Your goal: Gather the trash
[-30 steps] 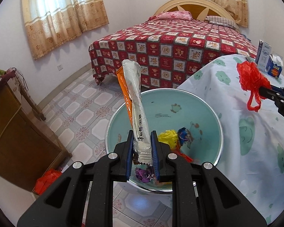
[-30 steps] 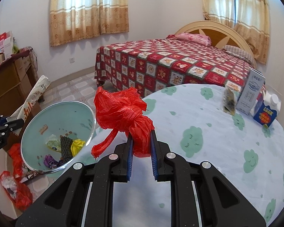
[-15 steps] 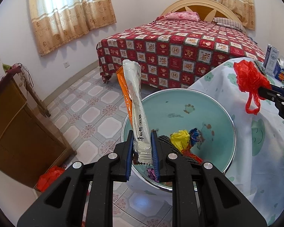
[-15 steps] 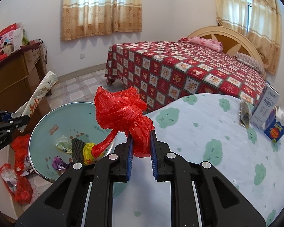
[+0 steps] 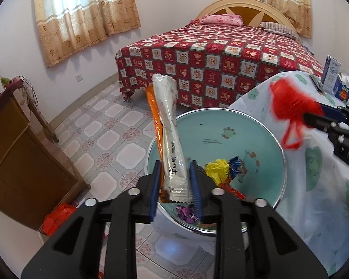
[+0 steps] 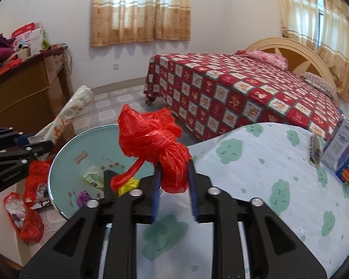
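Bedroom, cloud-print tablecloth (image 6: 256, 169). Left gripper (image 5: 175, 183) jaws opening, white wrapper (image 5: 172, 139) upright between them over the basin (image 5: 263, 125). Right gripper (image 6: 173, 186) jaws opening, knotted red bag (image 6: 156, 146) between them; released here, it may miss the basin.

One basin (image 5: 263, 125). Two long wrappers: one white (image 5: 172, 139), one orange (image 5: 156, 121). One knotted red bag (image 6: 156, 146). Two pairs of tongs: left (image 5: 176, 186), right (image 6: 174, 186). Two cartons on the surface (image 6: 256, 162): one tall (image 6: 337, 146), one small blue (image 6: 347, 172). One bed (image 6: 244, 93).
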A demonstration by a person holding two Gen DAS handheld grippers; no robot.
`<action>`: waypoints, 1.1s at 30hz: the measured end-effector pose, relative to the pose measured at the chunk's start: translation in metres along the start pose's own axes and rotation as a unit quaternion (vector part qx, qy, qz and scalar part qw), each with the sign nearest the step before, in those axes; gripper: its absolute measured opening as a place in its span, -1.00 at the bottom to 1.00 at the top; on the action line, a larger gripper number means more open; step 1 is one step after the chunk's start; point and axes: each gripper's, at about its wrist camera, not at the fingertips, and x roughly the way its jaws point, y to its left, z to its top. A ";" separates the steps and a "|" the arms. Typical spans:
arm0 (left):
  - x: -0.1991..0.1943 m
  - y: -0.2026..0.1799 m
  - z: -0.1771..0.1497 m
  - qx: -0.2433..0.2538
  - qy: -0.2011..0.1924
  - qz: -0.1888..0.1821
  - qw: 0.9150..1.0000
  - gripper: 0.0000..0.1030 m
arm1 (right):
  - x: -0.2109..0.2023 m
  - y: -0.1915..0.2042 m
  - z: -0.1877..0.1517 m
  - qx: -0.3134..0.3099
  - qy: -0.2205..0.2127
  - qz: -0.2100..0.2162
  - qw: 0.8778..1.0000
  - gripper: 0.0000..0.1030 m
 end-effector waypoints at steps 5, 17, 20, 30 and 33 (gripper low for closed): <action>-0.007 -0.005 0.000 0.001 -0.011 -0.002 1.000 0.06 | -0.004 0.000 -0.001 0.003 -0.006 0.005 1.000 0.01; -0.052 -0.004 0.011 -0.036 -0.083 -0.005 0.996 0.55 | -0.078 -0.032 -0.021 0.062 -0.058 -0.063 0.994 0.10; -0.061 -0.009 0.013 -0.033 -0.094 -0.009 0.995 0.57 | -0.097 -0.038 -0.023 0.070 -0.075 -0.078 0.992 0.11; -0.085 -0.014 0.017 -0.031 -0.121 -0.015 0.992 0.70 | -0.141 -0.047 -0.024 0.082 -0.122 -0.108 0.983 0.13; -0.090 -0.013 0.017 -0.031 -0.127 -0.015 0.991 0.71 | -0.148 -0.049 -0.024 0.085 -0.128 -0.110 0.982 0.13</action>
